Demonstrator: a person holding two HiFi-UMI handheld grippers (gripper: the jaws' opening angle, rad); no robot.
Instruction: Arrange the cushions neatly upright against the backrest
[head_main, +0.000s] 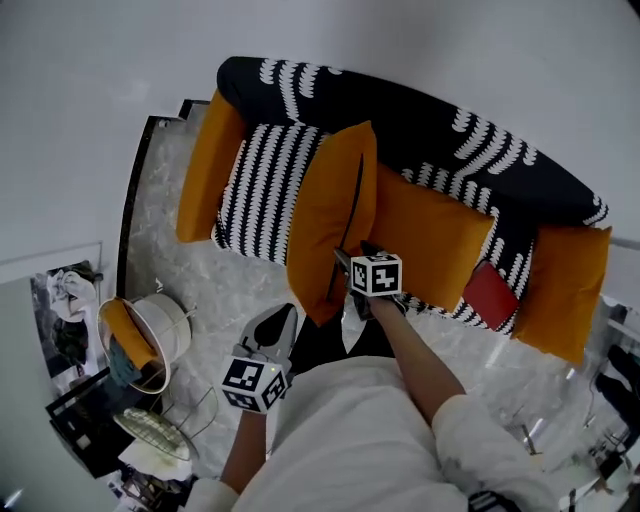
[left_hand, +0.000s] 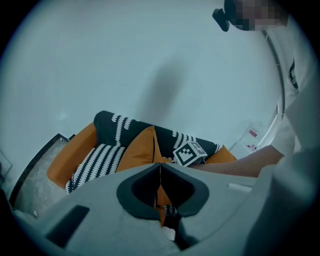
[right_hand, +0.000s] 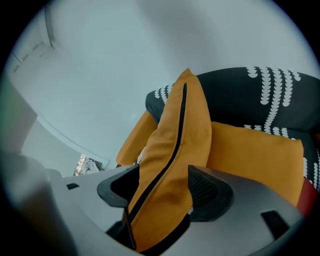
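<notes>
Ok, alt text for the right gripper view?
An orange cushion with a black zip stands on edge between the right gripper's spread fingers. Behind it, a second orange cushion leans against the black-and-white sofa backrest.

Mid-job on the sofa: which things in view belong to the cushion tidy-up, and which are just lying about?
Job: upright orange cushion with black zip, between the jaws of the right gripper; flat orange cushion; black-and-white striped cushion; orange cushion at left armrest; orange cushion at right end; small red square cushion; black patterned sofa backrest.
Lying about: white bucket holding orange cloth.
</notes>
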